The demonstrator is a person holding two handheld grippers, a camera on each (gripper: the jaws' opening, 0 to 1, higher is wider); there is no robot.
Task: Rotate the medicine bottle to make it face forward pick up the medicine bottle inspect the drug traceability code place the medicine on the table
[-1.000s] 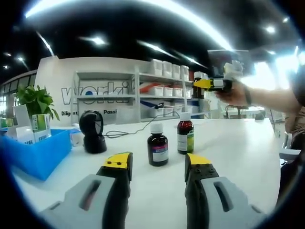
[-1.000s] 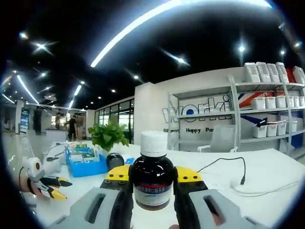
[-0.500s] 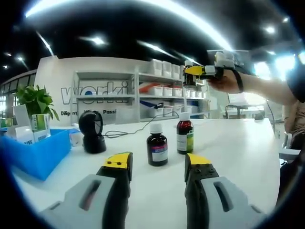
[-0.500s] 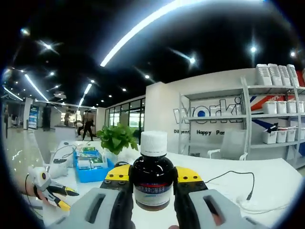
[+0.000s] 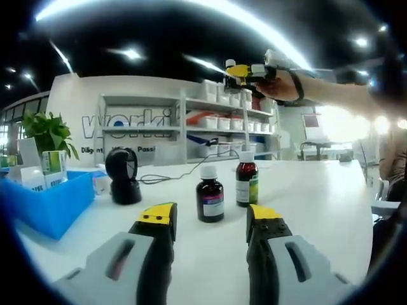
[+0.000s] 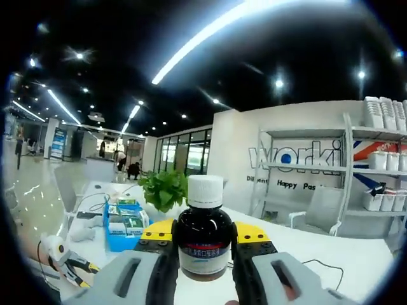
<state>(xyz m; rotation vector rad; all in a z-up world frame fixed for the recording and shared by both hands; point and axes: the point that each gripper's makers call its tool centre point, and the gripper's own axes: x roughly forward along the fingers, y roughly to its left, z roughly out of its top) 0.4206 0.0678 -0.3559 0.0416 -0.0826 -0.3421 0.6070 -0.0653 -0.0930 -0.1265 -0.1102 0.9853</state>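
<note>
My right gripper (image 6: 204,240) is shut on a dark brown medicine bottle (image 6: 205,219) with a white cap and a label with a red band, held upright in the air. In the left gripper view, the right gripper (image 5: 244,69) is high up, in a person's hand. My left gripper (image 5: 210,223) is open low over the white table (image 5: 318,203); it also appears small in the right gripper view (image 6: 67,267). Beyond its jaws stand two more bottles: a brown white-capped one (image 5: 210,199) and a dark-capped one with a green label (image 5: 247,182).
A blue bin (image 5: 51,204) with boxes and a potted plant (image 5: 48,133) stand at the left. A black scanner (image 5: 124,176) with a cable (image 5: 175,175) stands behind the bottles. White shelves (image 5: 191,124) with tubs line the back wall.
The right gripper has lifted the bottle higher and swung it left. The background behind the bottle has shifted with it. The left gripper and the two table bottles have not moved.
</note>
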